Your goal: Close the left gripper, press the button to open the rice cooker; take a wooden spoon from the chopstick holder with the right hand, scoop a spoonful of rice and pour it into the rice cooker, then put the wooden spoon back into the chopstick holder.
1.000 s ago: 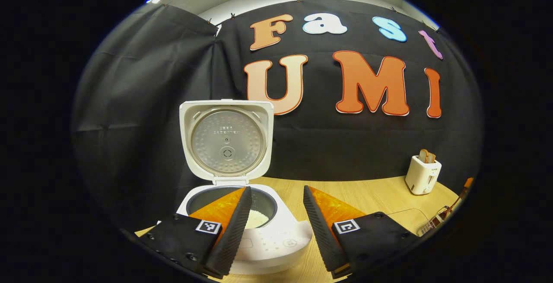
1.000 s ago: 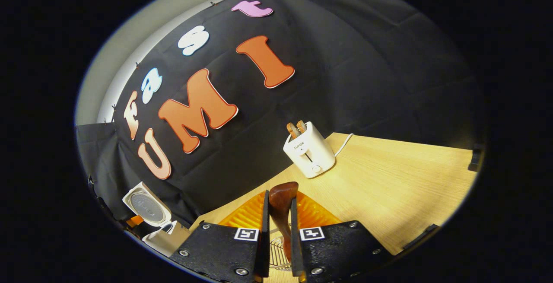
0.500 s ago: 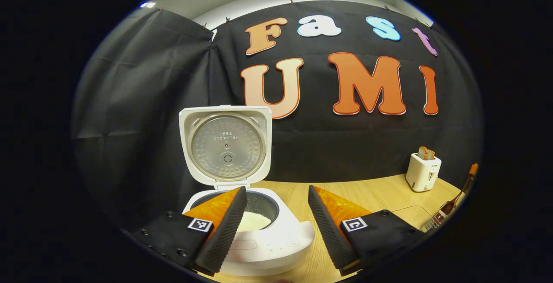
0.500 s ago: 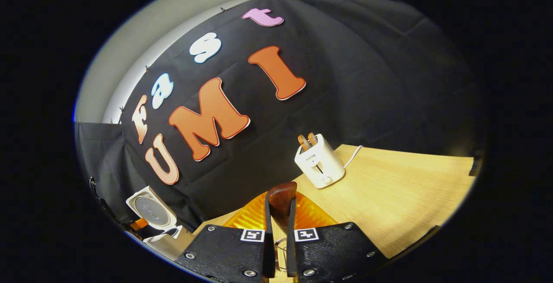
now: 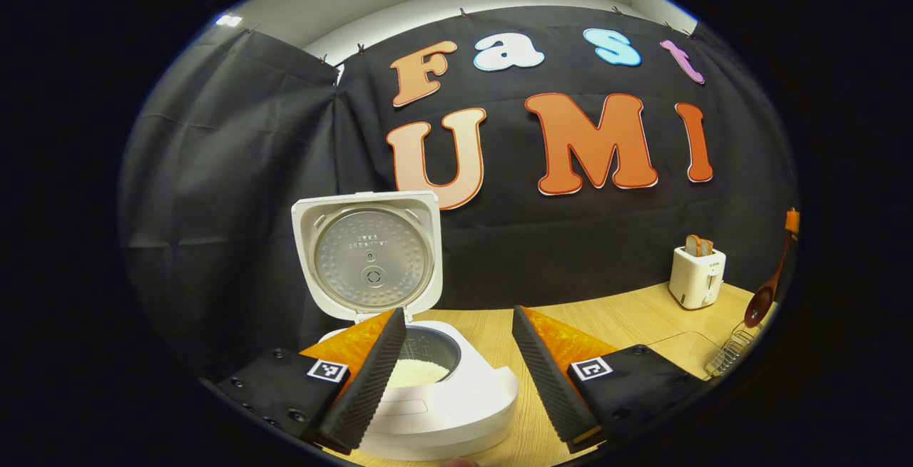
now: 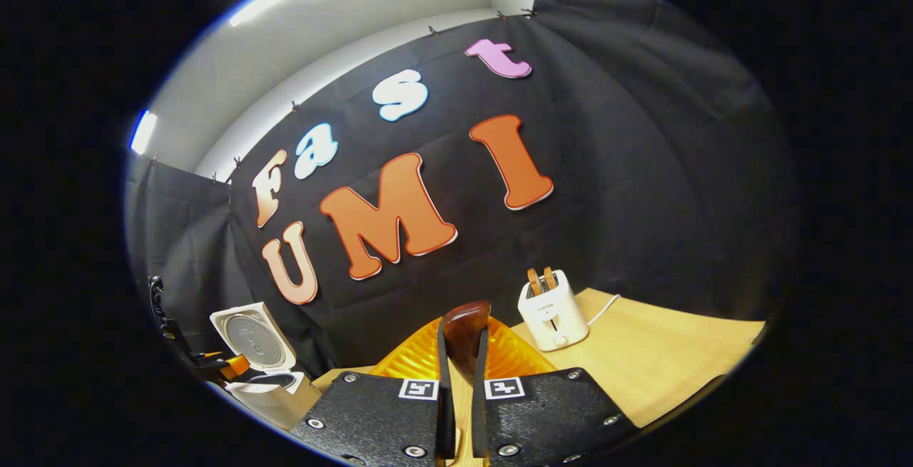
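Your right gripper (image 6: 456, 353) has both fingers pressed on the dark brown wooden spoon (image 6: 467, 331), whose end stands up between them. In the left gripper view that spoon (image 5: 767, 289) hangs bowl-down above the wire chopstick holder (image 5: 731, 353), well to the right of the white rice cooker (image 5: 428, 396). Your left gripper (image 5: 456, 346) is spread wide just in front of the cooker, whose lid (image 5: 367, 253) stands upright, with white rice (image 5: 414, 374) in the pot. A white toaster (image 6: 553, 306) sits on the wooden table (image 6: 656, 360), beyond the holder.
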The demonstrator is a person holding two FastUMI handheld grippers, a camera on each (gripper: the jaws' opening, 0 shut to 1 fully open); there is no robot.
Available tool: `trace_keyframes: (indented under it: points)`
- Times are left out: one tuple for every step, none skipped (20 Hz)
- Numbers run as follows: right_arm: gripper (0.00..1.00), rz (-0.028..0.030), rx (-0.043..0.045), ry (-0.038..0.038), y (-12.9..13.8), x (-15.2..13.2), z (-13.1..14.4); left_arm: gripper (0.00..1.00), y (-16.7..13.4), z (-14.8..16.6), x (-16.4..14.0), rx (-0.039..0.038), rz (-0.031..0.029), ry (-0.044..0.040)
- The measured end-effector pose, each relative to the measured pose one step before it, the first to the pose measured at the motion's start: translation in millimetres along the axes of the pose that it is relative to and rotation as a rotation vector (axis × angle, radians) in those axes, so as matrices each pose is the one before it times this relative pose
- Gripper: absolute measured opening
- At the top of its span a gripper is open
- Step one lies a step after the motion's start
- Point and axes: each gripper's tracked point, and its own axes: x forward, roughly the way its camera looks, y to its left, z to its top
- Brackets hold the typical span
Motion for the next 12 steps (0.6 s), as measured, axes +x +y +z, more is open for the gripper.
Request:
trace_keyframes:
  points:
    - [0.09, 0.01430, -0.01379, -0.01555, 9.30, 0.71, 5.74, 0.95, 1.28, -1.44, 0.59, -0.00244, -0.00007, 0.00233]
    - [0.09, 0.01750, -0.01151, -0.01454, 9.70, 2.14, 5.04, 0.99, 1.53, -0.45, 0.20, -0.00171, 0.00249, -0.00023]
    - [0.09, 0.01613, -0.00481, -0.01581, 9.45, 2.27, 4.68, 0.99, 2.48, -2.11, -1.43, 0.00098, 0.00390, 0.00113]
    - [0.09, 0.01708, -0.00779, -0.00937, 8.98, 2.78, 1.54, 0.99, 1.56, -0.49, -0.46, 0.00151, 0.00341, -0.00094]
    - [0.09, 0.01729, -0.00410, -0.00664, 9.97, 2.54, -0.50, 0.95, 1.18, -2.33, 0.92, 0.00061, 0.00182, 0.00411]
    - [0.09, 0.01677, -0.00168, -0.00244, 8.98, 3.52, -1.43, 0.95, 1.27, -2.27, 0.25, 0.00002, 0.00068, 0.00188]
    - [0.09, 0.01759, 0.00030, -0.00085, 9.09, 3.62, -2.34, 0.99, 2.30, -1.47, 0.09, -0.00107, 0.00113, 0.00332]
    - [0.14, 0.01665, 0.00163, 0.00379, 8.64, 4.31, -3.60, 0.99, 1.72, -1.85, -1.32, -0.00094, 0.00197, 0.00014]
    - [0.09, 0.01524, 0.00126, 0.00870, 8.11, 3.67, -5.47, 0.99, 1.65, -2.32, 0.15, 0.00020, 0.00140, 0.00212]
    - [0.09, 0.01305, 0.00019, 0.01119, 6.80, 3.18, -6.26, 0.99, 2.65, -1.69, -0.11, 0.00051, 0.00422, 0.00099]
    - [0.09, 0.01118, -0.00261, 0.01169, 6.31, 4.10, -7.90, 0.99, 2.38, -1.75, -0.01, 0.00143, 0.00291, 0.00312]
    - [0.14, 0.00724, -0.00560, 0.01428, 5.78, 4.01, -8.21, 0.99, 2.11, -2.35, 0.36, 0.00046, 0.00386, 0.00310]
